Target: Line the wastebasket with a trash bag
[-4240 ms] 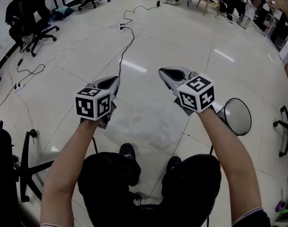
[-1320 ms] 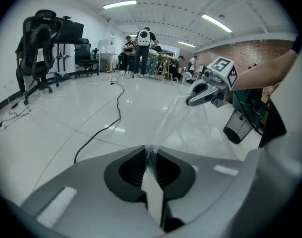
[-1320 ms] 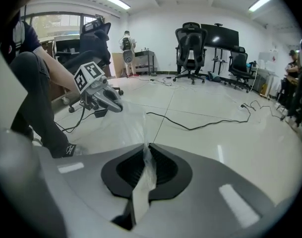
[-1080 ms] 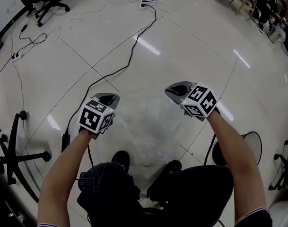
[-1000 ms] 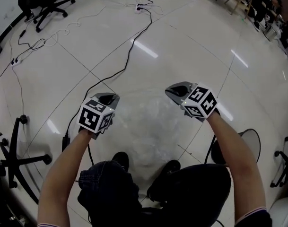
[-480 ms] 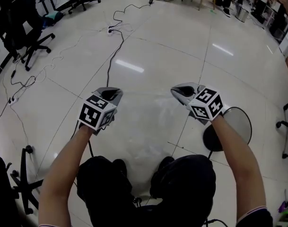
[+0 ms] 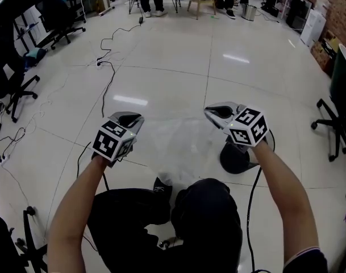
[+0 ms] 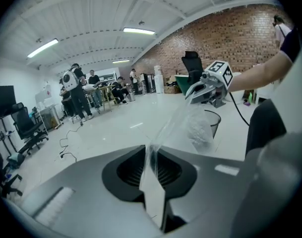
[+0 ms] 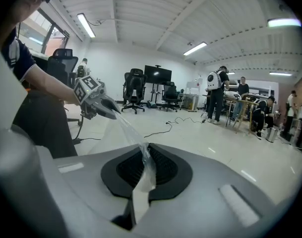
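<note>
Clear plastic film of the trash bag (image 7: 181, 147) hangs spread above the floor (image 7: 178, 67). We hold it with the right hand-held gripper (image 7: 218, 111) clenched on one edge and the left hand-held gripper (image 7: 130, 118) pinching the other, its jaws just easing apart. The black wastebasket (image 7: 234, 161) stands unlined beside our right arm. We judge that opening the mouth and fitting the bag remain.

Head view drops steeply onto the bag (image 7: 181, 144); left gripper view and right gripper view face each other, close, across it.
</note>
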`<state>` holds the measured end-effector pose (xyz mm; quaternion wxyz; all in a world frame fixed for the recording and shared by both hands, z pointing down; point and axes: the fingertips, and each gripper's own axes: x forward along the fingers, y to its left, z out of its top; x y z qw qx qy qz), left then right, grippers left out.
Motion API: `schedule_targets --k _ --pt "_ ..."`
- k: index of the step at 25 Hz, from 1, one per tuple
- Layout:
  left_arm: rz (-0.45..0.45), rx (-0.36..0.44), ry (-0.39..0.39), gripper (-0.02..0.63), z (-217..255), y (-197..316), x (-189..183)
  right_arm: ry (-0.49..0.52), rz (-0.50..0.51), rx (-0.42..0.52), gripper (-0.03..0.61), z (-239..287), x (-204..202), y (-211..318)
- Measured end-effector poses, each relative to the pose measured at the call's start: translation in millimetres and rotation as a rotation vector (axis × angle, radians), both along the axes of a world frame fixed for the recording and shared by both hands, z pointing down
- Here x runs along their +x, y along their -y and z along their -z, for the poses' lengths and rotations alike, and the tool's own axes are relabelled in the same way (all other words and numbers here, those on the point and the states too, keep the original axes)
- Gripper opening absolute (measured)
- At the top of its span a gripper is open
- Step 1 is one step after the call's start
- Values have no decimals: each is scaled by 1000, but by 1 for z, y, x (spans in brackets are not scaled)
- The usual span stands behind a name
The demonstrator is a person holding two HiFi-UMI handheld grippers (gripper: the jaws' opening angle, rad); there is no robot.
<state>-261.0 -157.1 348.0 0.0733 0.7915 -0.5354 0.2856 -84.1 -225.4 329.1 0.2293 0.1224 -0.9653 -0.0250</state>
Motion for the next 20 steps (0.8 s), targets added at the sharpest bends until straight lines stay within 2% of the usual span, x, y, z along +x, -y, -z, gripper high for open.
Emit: schedule_targets --k 3,8,16,20 --pt "-60 -2 -8 12 -1 9 20 -13 -52 -1 2 3 24 -7" --pt "-139 1 -32 11 8 19 61 -35 -134 -29 2 -1 71 -25" --pt "-214 -25 -27 11 -2 26 109 -19 -238 -58 2 -9 121 -48" --pt "-249 -44 -22 12 -9 30 143 -15 -292 -76 2 -15 154 -57"
